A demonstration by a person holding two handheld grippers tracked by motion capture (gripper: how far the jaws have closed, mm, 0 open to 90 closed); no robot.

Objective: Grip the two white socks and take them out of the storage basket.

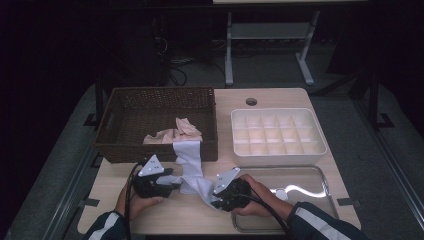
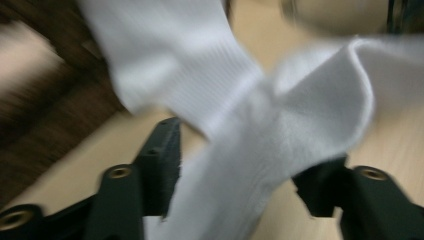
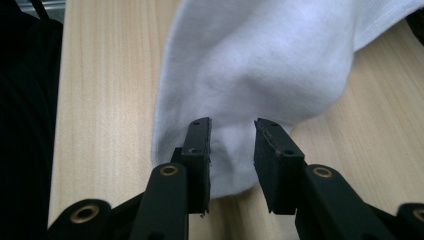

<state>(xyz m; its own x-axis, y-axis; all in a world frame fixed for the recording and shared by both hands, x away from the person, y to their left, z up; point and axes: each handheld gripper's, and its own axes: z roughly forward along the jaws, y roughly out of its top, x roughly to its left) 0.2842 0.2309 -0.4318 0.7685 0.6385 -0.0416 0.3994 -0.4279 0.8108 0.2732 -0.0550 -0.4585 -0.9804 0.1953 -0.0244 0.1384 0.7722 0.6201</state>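
A white sock (image 1: 190, 165) hangs out over the front wall of the brown wicker basket (image 1: 155, 92) and runs down across the table to my two grippers. My left gripper (image 1: 175, 182) points right at the sock's middle. In the left gripper view the sock (image 2: 260, 130) passes between the jaws of the left gripper (image 2: 240, 170), which stand wide apart without pressing it. My right gripper (image 1: 214, 200) is at the sock's lower end. In the right gripper view the right gripper (image 3: 232, 145) has its pads pinching the rounded end of the sock (image 3: 260, 65) just above the tabletop.
Beige cloth pieces (image 1: 175, 132) lie inside the basket. A white box with several compartments (image 1: 320, 150) stands at the right, and a shiny metal tray (image 1: 327, 195) lies in front of it under my right forearm. The table's front edge is close below both hands.
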